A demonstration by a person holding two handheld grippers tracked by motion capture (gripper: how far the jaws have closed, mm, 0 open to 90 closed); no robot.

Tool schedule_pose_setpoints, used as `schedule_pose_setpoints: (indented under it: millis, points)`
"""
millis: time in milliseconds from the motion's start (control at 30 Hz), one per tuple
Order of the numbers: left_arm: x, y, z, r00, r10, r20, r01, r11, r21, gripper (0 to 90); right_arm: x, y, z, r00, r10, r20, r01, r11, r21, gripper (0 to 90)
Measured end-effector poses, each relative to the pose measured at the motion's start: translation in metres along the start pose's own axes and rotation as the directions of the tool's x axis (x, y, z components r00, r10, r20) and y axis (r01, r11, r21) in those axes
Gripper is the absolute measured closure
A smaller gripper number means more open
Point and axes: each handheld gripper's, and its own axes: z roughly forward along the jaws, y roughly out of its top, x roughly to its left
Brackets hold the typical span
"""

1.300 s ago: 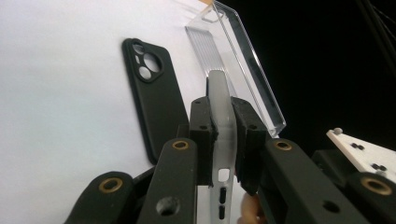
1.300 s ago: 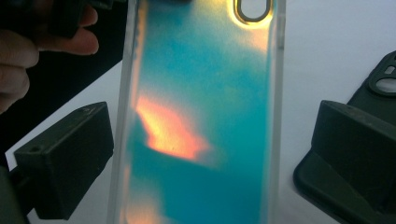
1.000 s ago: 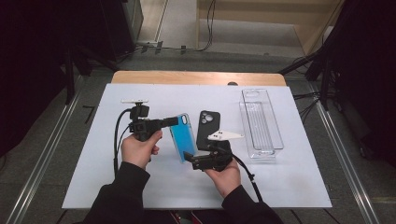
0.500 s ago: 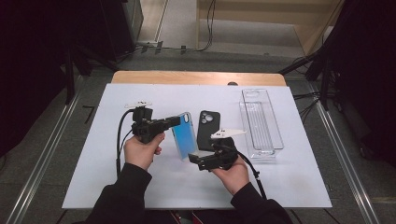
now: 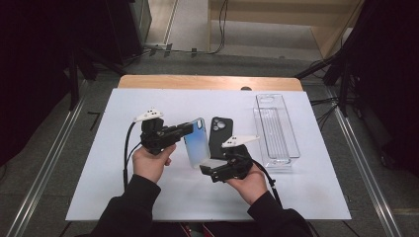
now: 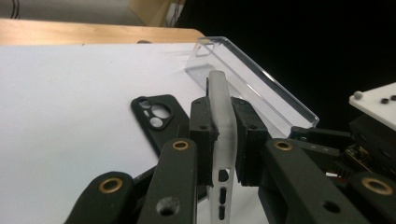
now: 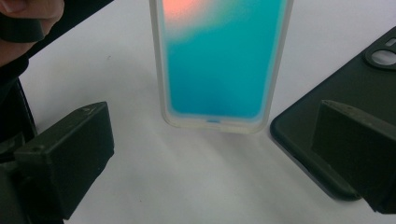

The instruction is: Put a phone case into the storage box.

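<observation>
Left tool (image 6: 223, 135) clamped on blue case (image 5: 196, 143), pads pressing both faces near its upper end; case held on edge, tilted, off the surface (image 5: 123, 197) at centre. Seen in left gripper view as thin frosted edge (image 6: 220, 121) with port cutouts below the pads. Right tool (image 5: 210, 170) near and right of the case's lower end, jaws wide apart, nothing between the pads; in right gripper view the case's bottom edge (image 7: 219, 84) hangs ahead of the gap, not yet inside.

Handling, judged: light, thin, flexible shell; frosted rim likely grippy, glossy back slicker. Bends if squeezed mid-span; best hold across the faces close to an end or along the stiffer rim, as left tool does. Low breakage risk; twist or slip out of a one-end pinch more likely. Second hold at the lower end would steady it.

Black case (image 5: 219, 137) flat on surface just right of blue one, camera hole at far end. Clear tray (image 5: 289, 148) farther right, empty-looking.

Versus a second ago: right tool shifted slightly right and nearer, away from the case's lower end. Left tool's hold and case's place much the same. Black case, tray unmoved.
</observation>
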Motion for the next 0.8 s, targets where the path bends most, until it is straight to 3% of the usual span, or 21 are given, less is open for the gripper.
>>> schedule_pose_setpoints:
  millis: [167, 467, 800]
  points:
    - [-0.004, -0.003, -0.001, 0.9999, 0.013, 0.002, -0.013, 0.9997, -0.022, 80.8, -0.001, 0.002, -0.003, 1.0000, -0.001, 0.006, 0.001, 1.000, -0.003, 0.0]
    - [-0.009, -0.005, 0.004, 0.9997, 0.012, 0.021, -0.012, 0.9999, -0.005, 80.8, 0.000, 0.011, -0.012, 0.9998, -0.015, 0.016, 0.015, 0.999, -0.041, 0.0]
    - [-0.020, -0.008, 0.013, 0.9997, 0.003, 0.025, -0.003, 0.9999, 0.010, 80.7, 0.001, 0.024, -0.014, 0.9972, -0.022, 0.072, 0.025, 0.999, -0.043, 0.0]
